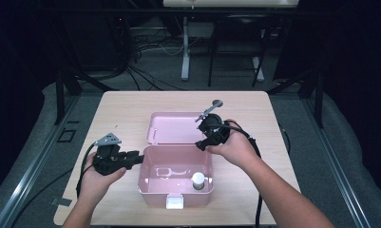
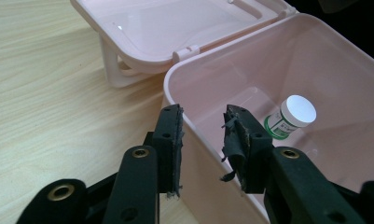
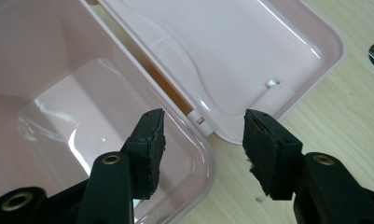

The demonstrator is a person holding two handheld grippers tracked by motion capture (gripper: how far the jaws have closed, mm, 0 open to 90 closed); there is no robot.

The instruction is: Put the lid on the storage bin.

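Observation:
An open pink plastic box stands near the table's front, its lid laid flat behind it. A small white-capped jar with a green label stands inside at the front right, also seen in the left gripper view as the jar. My left gripper is at the box's left wall. In its own view my left gripper has one jaw outside and one inside, and I see no firm pinch. My right gripper is at the back right corner. There my right gripper stands open over the hinge edge, between box and lid.
The light wooden table has bare room left and right of the box. A white latch sticks out of the box's front. A round metal grommet sits in the tabletop behind the lid. Dark floor, cables and stands lie beyond.

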